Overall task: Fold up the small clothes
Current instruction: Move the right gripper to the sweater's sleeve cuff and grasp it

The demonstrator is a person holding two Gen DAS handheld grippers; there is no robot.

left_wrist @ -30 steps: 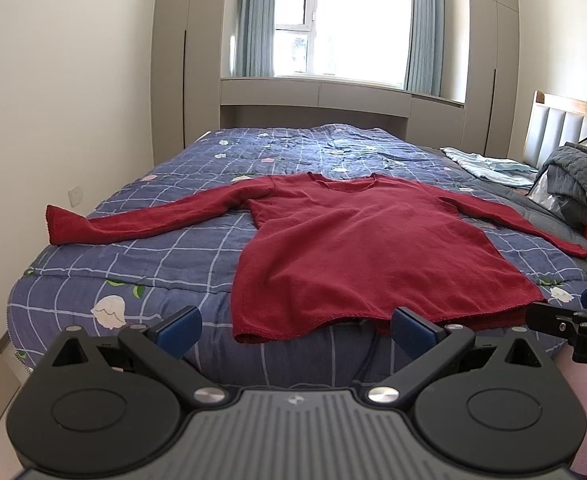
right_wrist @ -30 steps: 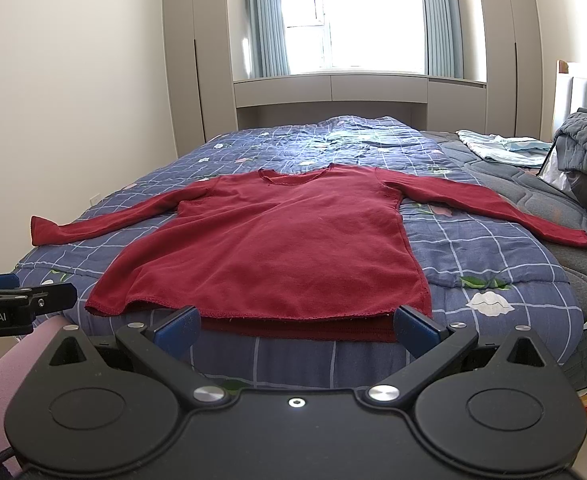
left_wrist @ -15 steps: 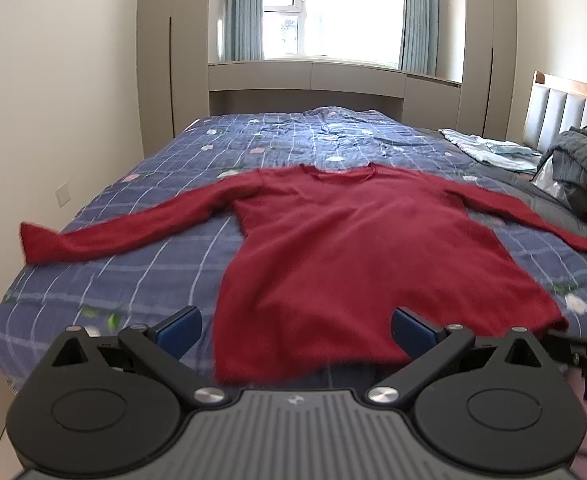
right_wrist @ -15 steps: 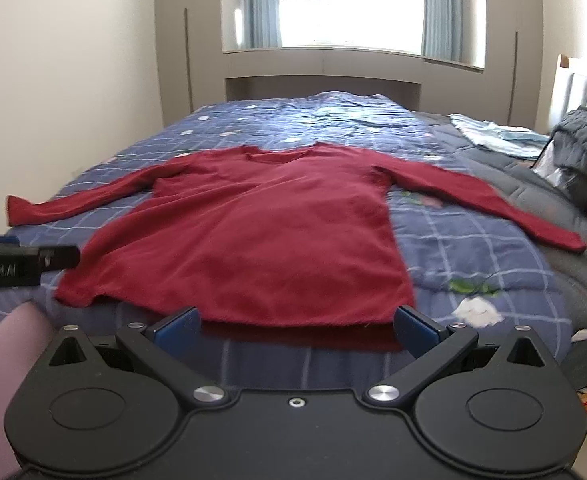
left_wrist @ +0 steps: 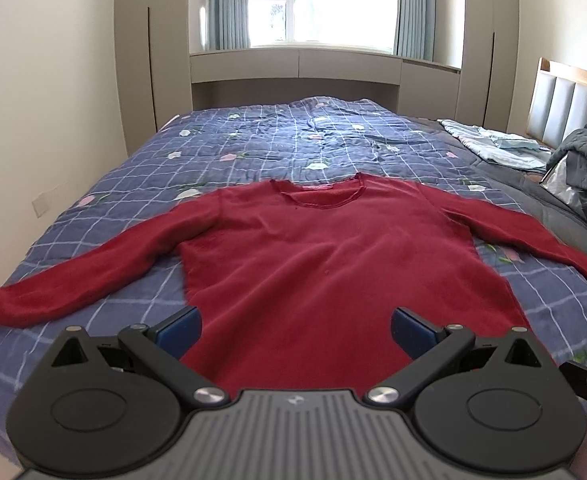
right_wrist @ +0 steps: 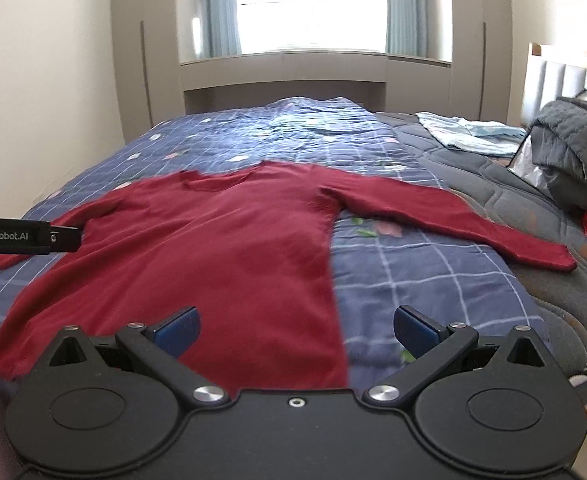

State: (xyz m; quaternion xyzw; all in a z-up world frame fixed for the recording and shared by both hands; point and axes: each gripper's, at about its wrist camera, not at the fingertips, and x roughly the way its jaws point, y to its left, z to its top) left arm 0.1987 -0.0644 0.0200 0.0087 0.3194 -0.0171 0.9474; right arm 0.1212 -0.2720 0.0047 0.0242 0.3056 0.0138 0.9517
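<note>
A red long-sleeved sweater (left_wrist: 333, 264) lies flat, front up, on a bed covered by a blue checked quilt (left_wrist: 277, 140) with small flower prints. The neckline points toward the window (left_wrist: 321, 0); the hem lies at the near edge of the bed, closest to both cameras. Both sleeves are spread outward: one runs toward the wall side of the bed, the other toward the headboard (left_wrist: 573, 100) side, where its cuff rests on a grey quilted cover (right_wrist: 493, 184).

Left tongs (left_wrist: 295, 330): fully open, the blue-padded fingers (left_wrist: 177, 330) wide apart, holding nothing, poised over the lower body of the sweater near the hem. Whether they touch the cloth cannot be told.

Right tongs (right_wrist: 295, 330): likewise spread wide and empty, poised over the hem corner on the headboard side; the side seam of the sweater passes between the fingers. In the right wrist view the left device enters from the left edge as a black bar marked "GenRobot.AI".

A grey padded jacket (right_wrist: 565, 140) is heaped by the headboard, with pale blue folded cloth (right_wrist: 465, 134) lying beyond it. Blue curtains (left_wrist: 225, 4) flank the window above a built-in beige cabinet ledge (left_wrist: 293, 64).
</note>
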